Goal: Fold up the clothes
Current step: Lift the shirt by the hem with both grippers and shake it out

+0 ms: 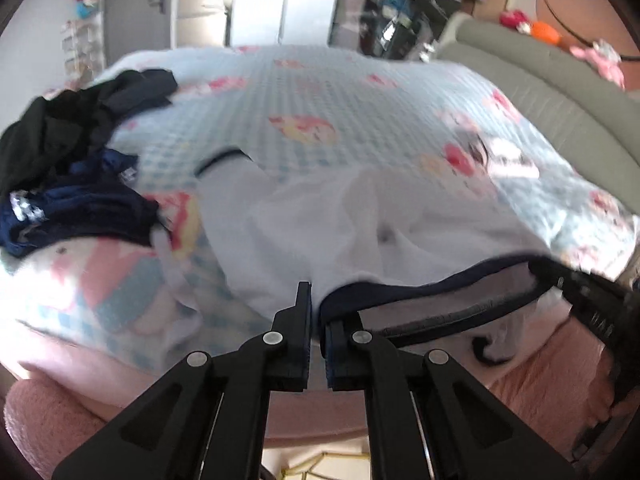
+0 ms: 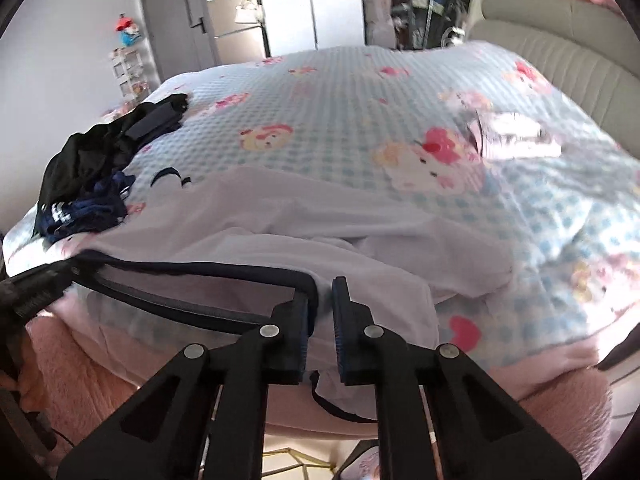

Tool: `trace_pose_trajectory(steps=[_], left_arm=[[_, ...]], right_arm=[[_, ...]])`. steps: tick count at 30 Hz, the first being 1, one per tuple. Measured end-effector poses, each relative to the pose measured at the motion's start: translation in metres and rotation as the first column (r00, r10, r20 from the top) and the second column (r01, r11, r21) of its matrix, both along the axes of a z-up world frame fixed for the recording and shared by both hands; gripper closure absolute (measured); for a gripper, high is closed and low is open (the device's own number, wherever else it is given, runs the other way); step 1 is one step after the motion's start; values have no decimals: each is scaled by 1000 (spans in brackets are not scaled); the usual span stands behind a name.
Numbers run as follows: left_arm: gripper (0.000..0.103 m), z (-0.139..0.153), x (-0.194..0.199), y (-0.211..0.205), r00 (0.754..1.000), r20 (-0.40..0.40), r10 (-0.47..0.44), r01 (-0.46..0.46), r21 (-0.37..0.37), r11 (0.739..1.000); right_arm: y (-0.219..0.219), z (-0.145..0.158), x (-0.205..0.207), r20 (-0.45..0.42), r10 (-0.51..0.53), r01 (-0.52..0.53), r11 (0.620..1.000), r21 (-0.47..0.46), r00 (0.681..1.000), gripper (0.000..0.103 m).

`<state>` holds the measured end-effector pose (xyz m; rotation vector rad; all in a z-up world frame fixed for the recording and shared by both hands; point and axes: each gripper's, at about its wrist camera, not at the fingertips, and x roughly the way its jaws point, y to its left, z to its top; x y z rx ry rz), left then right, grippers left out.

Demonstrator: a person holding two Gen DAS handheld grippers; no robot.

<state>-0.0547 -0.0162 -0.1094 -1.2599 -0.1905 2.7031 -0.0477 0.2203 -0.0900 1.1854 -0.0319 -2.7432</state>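
Note:
A white garment with dark navy trim (image 1: 320,216) lies spread on the bed, its dark-edged hem stretched between my two grippers at the near edge. My left gripper (image 1: 318,312) is shut on the hem's left end. My right gripper (image 2: 322,304) is shut on the hem's right end (image 2: 308,280). The same garment (image 2: 280,220) fills the middle of the right wrist view. My right gripper also shows at the far right of the left wrist view (image 1: 580,292), and my left gripper at the far left of the right wrist view (image 2: 36,288).
A pile of black and navy clothes (image 1: 72,160) lies on the bed's left side, also in the right wrist view (image 2: 100,172). A folded pale item (image 2: 512,140) lies at the right. The checked cartoon bedspread (image 1: 340,100) covers the bed; a grey headboard (image 1: 560,92) stands right.

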Motion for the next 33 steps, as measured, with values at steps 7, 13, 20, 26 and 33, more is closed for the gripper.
trace_pose_trajectory(steps=[7, 13, 20, 26, 33], left_arm=[[89, -21, -27, 6, 994, 100, -30, 27, 32, 999], [90, -25, -36, 42, 987, 88, -132, 127, 57, 990], [98, -8, -27, 46, 993, 27, -111, 109, 51, 993], [98, 31, -6, 23, 990, -65, -126, 132, 99, 986], [98, 54, 1, 17, 985, -116, -129, 145, 143, 979]], right_arm=[[7, 11, 12, -27, -21, 21, 1000, 3, 999, 97], [21, 43, 25, -108, -50, 51, 999, 8, 993, 97], [31, 27, 20, -55, -85, 87, 995, 40, 995, 97], [42, 31, 20, -80, -114, 118, 992, 51, 990, 97], [42, 70, 27, -151, -77, 63, 994, -94, 985, 96]])
